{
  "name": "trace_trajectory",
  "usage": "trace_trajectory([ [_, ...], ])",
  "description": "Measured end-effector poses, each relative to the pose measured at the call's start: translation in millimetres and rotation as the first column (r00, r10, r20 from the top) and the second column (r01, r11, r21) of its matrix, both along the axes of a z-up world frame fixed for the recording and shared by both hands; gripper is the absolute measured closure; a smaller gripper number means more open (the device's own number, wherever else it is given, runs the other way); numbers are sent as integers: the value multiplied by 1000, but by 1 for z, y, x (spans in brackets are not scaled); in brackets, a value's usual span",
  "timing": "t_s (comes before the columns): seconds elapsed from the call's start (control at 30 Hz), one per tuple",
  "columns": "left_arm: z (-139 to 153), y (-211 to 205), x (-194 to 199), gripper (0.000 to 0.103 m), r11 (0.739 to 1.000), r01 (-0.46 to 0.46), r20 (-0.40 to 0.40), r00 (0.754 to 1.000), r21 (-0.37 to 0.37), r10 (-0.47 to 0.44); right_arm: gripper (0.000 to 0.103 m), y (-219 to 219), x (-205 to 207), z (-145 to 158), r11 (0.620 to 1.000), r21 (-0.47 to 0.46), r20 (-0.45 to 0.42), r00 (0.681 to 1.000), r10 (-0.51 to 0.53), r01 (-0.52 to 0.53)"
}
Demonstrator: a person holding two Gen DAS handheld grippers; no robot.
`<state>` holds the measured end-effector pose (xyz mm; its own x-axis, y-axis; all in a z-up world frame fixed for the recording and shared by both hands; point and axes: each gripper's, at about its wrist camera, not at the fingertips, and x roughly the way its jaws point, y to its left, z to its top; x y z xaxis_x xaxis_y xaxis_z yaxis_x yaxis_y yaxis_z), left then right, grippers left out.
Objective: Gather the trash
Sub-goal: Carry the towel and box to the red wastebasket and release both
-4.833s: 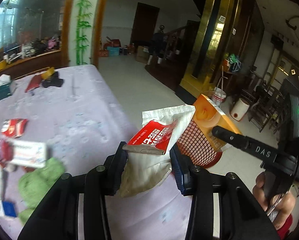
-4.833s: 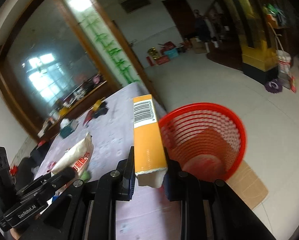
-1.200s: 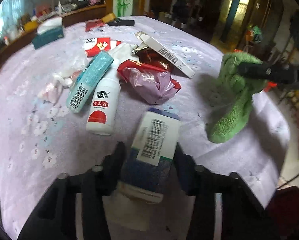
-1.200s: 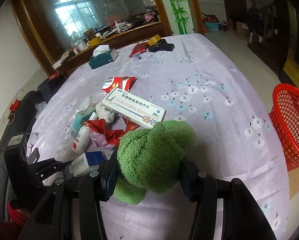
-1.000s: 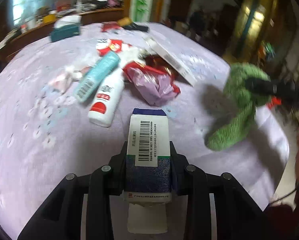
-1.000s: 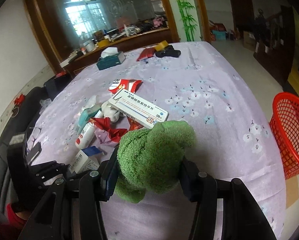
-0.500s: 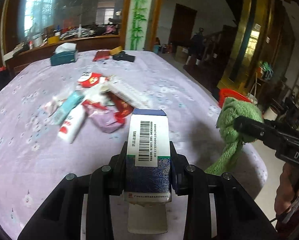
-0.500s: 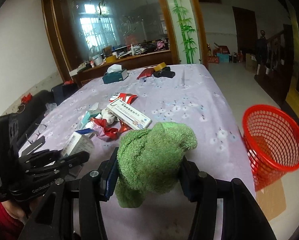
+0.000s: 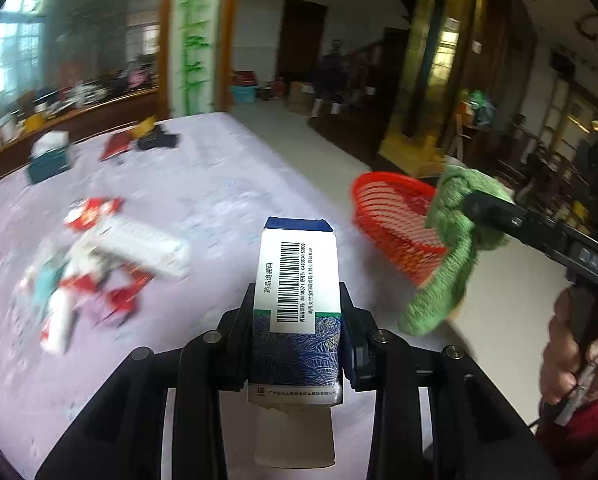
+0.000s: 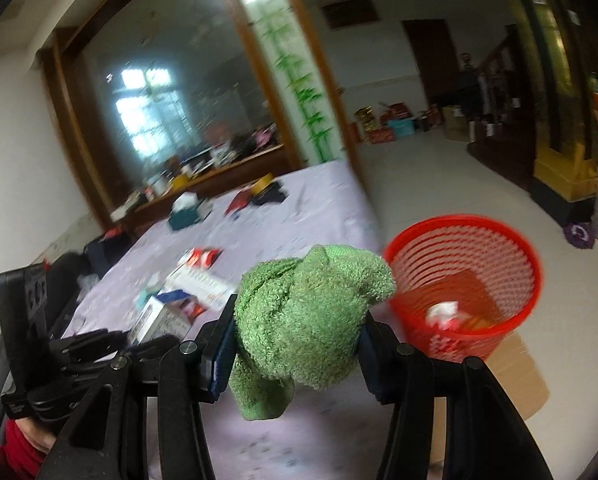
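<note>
My left gripper is shut on a blue and white medicine box with a barcode, held above the purple table. My right gripper is shut on a green fluffy cloth, which also shows in the left wrist view. The red mesh trash basket stands on the floor beyond the table's right edge, with some trash inside; it also shows in the left wrist view, behind the cloth. The left gripper and its box show at the left of the right wrist view.
A pile of trash lies on the purple tablecloth: a long white box, red wrappers, a white bottle. A teal tissue box and dark items sit at the far end. Cardboard lies under the basket.
Both grippers have swung right, toward the table's edge and the red basket, each still holding its item. The basket is now nearer and larger in both views.
</note>
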<state>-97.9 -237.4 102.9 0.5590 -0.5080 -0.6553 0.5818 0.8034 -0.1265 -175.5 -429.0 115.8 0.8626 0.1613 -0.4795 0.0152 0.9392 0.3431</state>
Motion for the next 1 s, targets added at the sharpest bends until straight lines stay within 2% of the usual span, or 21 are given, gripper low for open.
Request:
trace_trajectory([
  [0.17,9,-61,26,70,997,71,-52,996,-43,-73,46,-44,13,12,994,-11,-11,994,-111,110],
  [0.33,9,-117,51,70,991,92,-94,990,-97,-102,46,-91,41,12,979,-30,-29,978,-205,204],
  [0.47,-1,-160,69,70,987,113,-130,983,-113,-127,46,-117,60,7,971,-38,-49,970,-240,238],
  [0.63,-21,-199,89,70,988,118,-136,982,-97,-130,45,-141,78,-3,963,-48,-70,961,-268,265],
  [0.7,-29,-209,92,64,990,120,-136,982,-77,-130,41,-147,86,-9,965,-42,-89,961,-263,260],
  [0.77,-32,-212,92,33,991,115,-124,985,-67,-123,37,-151,90,-13,964,-41,-106,959,-265,262],
  [0.83,-29,-208,91,29,990,106,-92,989,-96,-114,34,-156,90,-16,964,-27,-104,959,-265,263],
  [0.9,-27,-203,91,29,990,110,-95,988,-85,-118,34,-160,87,-16,963,-9,-99,958,-270,270],
  [1.0,-19,-188,89,29,989,104,-95,989,-107,-114,34,-161,78,-11,963,9,-72,961,-268,269],
])
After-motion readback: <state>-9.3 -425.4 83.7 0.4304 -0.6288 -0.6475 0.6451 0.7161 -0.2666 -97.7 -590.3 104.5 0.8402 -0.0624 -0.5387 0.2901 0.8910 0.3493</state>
